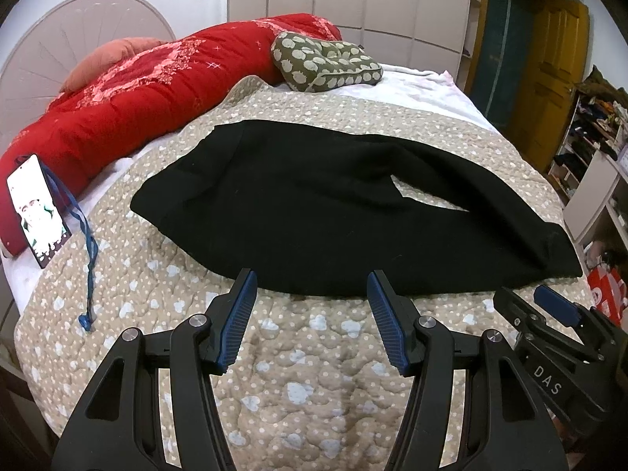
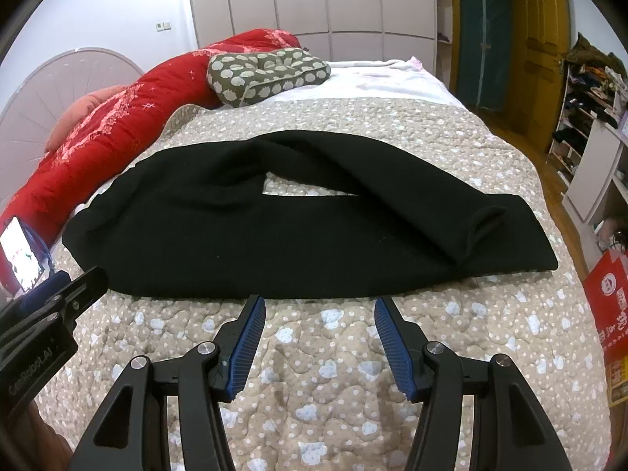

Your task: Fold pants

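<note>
Here, with my left gripper (image 1: 312, 282) and right gripper (image 2: 320, 308) both spread wide and empty, the black pants (image 1: 314, 204) lie across the quilt (image 1: 294, 353) at twelve o'clock, soft, limp and light I judge, best pinched along their near edge.

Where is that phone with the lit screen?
The phone leans against the red quilt at the far left of the left wrist view, its blue lanyard trailing over the dotted bedspread.
</note>
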{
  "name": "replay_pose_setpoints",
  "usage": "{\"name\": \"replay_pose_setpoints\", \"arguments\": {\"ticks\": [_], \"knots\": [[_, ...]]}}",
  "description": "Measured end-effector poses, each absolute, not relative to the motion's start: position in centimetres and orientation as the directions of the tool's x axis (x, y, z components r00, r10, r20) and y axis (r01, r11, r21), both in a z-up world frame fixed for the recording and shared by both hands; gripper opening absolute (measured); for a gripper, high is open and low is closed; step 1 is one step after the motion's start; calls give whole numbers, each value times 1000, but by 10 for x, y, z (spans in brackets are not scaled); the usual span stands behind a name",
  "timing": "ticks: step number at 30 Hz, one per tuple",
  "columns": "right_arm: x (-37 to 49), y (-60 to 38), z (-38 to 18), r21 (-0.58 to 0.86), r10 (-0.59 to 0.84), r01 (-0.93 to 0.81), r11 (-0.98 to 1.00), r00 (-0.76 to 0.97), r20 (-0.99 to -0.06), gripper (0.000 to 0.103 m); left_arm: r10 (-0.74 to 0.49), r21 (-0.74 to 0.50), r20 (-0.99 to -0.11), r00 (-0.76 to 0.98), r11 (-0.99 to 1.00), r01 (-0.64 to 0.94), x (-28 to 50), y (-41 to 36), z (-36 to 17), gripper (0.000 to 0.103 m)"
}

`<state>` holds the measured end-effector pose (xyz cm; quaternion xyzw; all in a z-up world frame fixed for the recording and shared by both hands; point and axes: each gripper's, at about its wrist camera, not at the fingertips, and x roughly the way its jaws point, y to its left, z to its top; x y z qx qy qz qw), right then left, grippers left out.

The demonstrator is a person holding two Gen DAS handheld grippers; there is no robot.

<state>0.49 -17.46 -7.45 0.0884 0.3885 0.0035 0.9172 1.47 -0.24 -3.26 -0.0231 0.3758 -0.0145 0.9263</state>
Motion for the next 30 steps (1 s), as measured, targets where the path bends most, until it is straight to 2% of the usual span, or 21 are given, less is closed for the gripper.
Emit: {"name": "replay_pose_setpoints", "arguments": {"ticks": [19,30], "knots": [[20,-170,-80,158,86,43,987,687,-722,56,-31,-66,-713,700,998,-23,29,13,-42,59],[60,-201,-84,182,87,69,981,683,-725,56,31,-61,-721,692,992,-109,48,45,-46,59]]}}
